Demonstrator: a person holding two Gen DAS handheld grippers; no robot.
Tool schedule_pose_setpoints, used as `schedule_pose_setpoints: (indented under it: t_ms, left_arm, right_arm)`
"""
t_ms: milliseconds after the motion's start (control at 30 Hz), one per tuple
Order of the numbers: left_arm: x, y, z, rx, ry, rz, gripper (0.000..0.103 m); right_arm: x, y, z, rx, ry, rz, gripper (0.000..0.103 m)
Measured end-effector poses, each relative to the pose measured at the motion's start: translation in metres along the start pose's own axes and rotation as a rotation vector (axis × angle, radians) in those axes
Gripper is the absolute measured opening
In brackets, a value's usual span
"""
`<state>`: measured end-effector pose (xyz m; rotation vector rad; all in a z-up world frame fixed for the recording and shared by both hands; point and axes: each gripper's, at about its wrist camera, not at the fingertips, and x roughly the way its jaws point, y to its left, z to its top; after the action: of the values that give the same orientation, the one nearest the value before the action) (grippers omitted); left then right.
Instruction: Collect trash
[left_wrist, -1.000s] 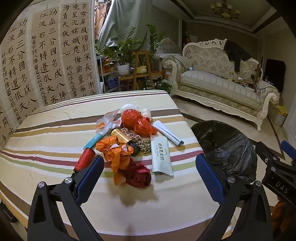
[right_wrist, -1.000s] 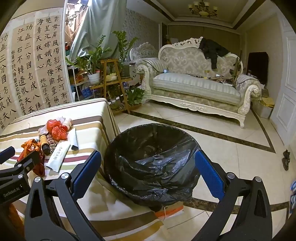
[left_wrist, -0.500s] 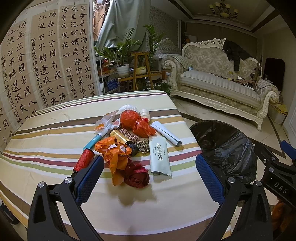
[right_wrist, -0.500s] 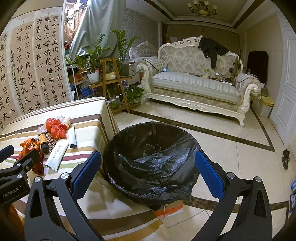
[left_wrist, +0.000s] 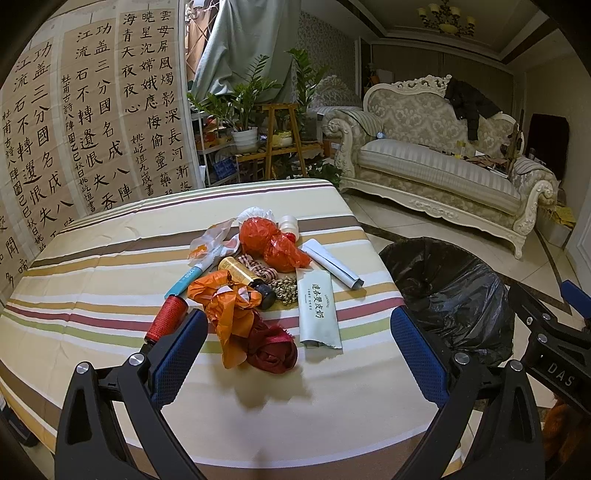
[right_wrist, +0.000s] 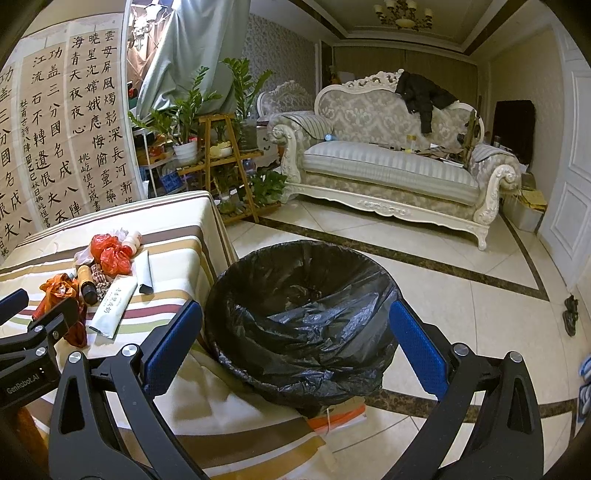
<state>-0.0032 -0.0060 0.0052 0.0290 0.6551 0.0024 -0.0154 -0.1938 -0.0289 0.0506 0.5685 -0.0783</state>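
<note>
Your left claw (left_wrist: 295, 354) hangs wide apart and empty over the striped surface (left_wrist: 92, 266), facing the trash pile (left_wrist: 258, 280): red and orange bags, a gold tube, a pale sleeve. Only your right wrist view looks into the black-lined bin (right_wrist: 306, 314) beside the surface; your right claw (right_wrist: 295, 343) is spread apart above it, empty.

Left claw (left_wrist: 297, 349) spread wide, empty, above striped surface (left_wrist: 92, 295); trash pile (left_wrist: 258, 273) at 12 o'clock just past the fingertips, dark red cloth (left_wrist: 275, 347) nearest, black-lined bin (left_wrist: 454, 291) at 2 o'clock beside the surface edge.
</note>
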Motion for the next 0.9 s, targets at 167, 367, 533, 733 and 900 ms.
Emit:
schedule_pose_setpoints:
  t_ms: [167, 367, 533, 733, 900]
  left_arm:
    - [-0.001, -0.001, -0.001, 0.001, 0.003, 0.001, 0.096]
    - [-0.001, -0.001, -0.002, 0.002, 0.004, -0.001, 0.096]
    - [0.0, -0.002, -0.002, 0.002, 0.005, 0.0, 0.096]
    - [0.0, -0.002, -0.002, 0.002, 0.004, 0.0, 0.096]
    - [0.0, -0.002, -0.002, 0.003, 0.005, 0.0, 0.096]
  right_arm:
    - [0.001, 0.004, 0.003, 0.002, 0.002, -0.002, 0.099]
    - [0.003, 0.002, 0.0, 0.002, 0.004, -0.003, 0.099]
    - [0.004, -0.001, -0.006, 0.003, 0.005, -0.002, 0.099]
    - [0.003, 0.003, 0.002, 0.003, 0.007, -0.002, 0.099]
    - [0.006, 0.0, -0.004, 0.003, 0.01, 0.0, 0.099]
